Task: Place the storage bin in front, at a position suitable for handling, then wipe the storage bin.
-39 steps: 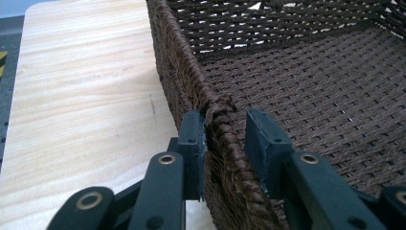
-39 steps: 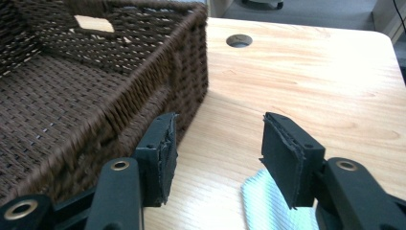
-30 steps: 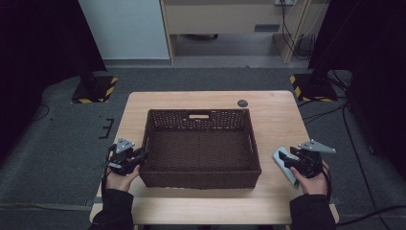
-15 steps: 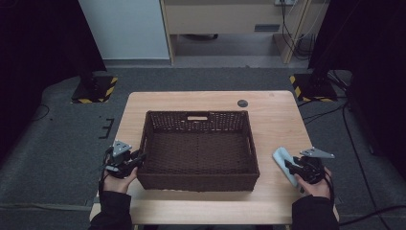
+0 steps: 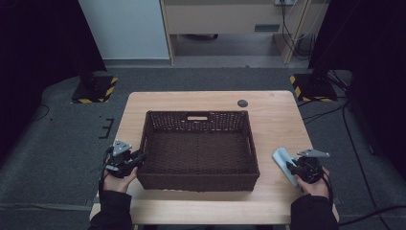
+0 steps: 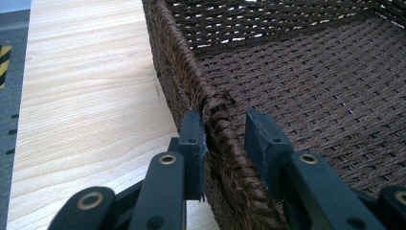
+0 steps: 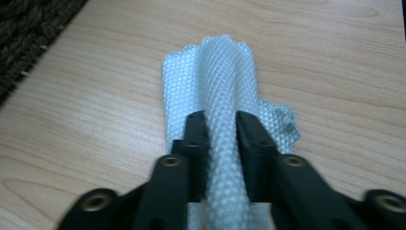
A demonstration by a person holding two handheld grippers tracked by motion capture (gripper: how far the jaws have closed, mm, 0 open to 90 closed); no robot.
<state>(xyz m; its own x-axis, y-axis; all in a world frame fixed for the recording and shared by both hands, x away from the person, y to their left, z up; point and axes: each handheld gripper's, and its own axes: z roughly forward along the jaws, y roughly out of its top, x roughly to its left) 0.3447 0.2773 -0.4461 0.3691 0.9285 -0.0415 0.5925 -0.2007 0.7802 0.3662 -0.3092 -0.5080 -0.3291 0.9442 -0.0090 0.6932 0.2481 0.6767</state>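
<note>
Dark room, grey carpet all round, and one pale wooden table [image 5: 277, 124] in the middle of it. Count it up: one brown woven basket [image 5: 198, 148], one light-blue cloth [image 5: 283, 160], two grippers. On the left, the left gripper [image 5: 136, 159] sits at the basket's near left corner, one jaw outside the wall, one inside; the outer jaw touches the weave, and the inner looks a touch off it in the left gripper view, so a loose pinch on the rim. Over to the right: the right gripper [image 7: 221, 127] has just been closing, and a raised fold of the cloth is squeezed between its jaws, the rest flat on the table beneath.
</note>
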